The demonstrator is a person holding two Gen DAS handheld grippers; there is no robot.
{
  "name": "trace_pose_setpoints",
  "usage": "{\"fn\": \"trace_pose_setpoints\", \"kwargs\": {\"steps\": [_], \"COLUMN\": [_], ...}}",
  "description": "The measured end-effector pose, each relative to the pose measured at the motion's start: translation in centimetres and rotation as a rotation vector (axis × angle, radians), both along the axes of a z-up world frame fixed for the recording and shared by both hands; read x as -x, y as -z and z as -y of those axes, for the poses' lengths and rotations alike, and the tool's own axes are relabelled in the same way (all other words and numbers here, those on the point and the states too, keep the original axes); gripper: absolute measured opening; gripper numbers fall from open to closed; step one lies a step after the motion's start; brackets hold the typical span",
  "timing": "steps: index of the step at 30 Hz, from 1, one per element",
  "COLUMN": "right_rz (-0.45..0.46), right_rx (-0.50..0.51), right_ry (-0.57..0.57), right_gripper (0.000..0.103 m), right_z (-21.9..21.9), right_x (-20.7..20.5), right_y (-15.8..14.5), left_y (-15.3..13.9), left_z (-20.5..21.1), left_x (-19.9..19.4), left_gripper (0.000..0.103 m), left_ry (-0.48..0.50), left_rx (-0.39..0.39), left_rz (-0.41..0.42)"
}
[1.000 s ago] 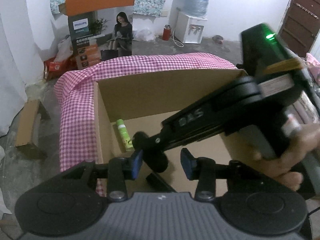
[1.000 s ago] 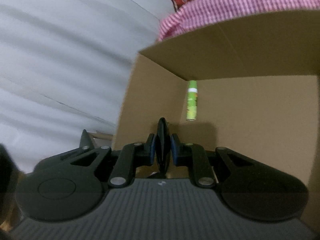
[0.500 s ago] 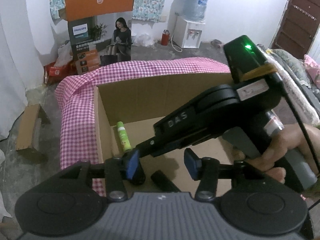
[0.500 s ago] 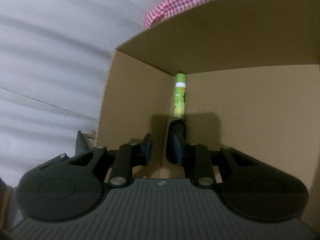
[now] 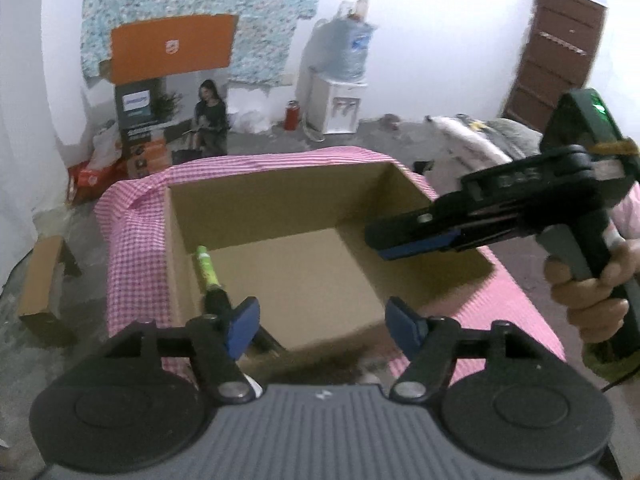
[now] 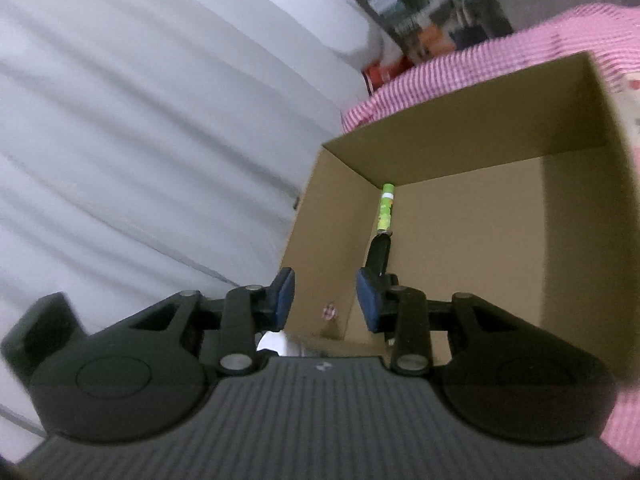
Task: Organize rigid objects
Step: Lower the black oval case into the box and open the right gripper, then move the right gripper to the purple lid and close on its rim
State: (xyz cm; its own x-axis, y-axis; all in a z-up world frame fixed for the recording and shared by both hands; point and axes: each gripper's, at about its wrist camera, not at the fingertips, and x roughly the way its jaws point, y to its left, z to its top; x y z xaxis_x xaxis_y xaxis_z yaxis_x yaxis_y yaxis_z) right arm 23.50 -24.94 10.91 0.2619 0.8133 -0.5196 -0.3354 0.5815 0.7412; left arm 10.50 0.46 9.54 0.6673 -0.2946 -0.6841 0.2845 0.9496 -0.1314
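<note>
Right tongs (image 6: pixel 325 299) apart and empty above the cardboard box (image 6: pixel 580 128) rim, left tongs (image 5: pixel 318 324) likewise apart; black cylinder (image 6: pixel 379 255) lies end-to-end with green tube (image 6: pixel 386 207) along the box's left wall, long axes pointing toward the far corner.

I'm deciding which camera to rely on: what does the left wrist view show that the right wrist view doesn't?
Only the left wrist view: the open left claw, the right hand gripping its handle, a white water dispenser and a brown door. Only the right wrist view: a white curtain. Both: the open right claw, the brown cardboard box, the green tube end to end with a black cylinder, and pink checked cloth.
</note>
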Motion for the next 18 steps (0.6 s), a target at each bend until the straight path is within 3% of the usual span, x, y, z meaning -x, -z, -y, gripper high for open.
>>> {"fn": "trace_pose_setpoints", "kwargs": {"steps": [2, 9, 18], "right_rz": [0.033, 0.076, 0.075], "right_rx": [-0.004, 0.041, 0.181], "right_ry": [0.020, 0.065, 0.099], "right_gripper": [0.041, 0.042, 0.043], "right_z": [1.8, 5.0, 5.0], "right_x": [2.3, 9.8, 14.8], "right_y": [-0.3, 2.1, 7.5], "left_y": [0.1, 2.4, 8.9], "left_z": [0.6, 2.8, 7.3], "left_x": [1.4, 5.4, 7.1], "left_gripper": [0.075, 0.085, 0.087], "left_ry": [0.026, 0.113, 0.245], "left_rx": [0.004, -0.015, -0.123], "left_rz": [0.010, 0.021, -0.099]}}
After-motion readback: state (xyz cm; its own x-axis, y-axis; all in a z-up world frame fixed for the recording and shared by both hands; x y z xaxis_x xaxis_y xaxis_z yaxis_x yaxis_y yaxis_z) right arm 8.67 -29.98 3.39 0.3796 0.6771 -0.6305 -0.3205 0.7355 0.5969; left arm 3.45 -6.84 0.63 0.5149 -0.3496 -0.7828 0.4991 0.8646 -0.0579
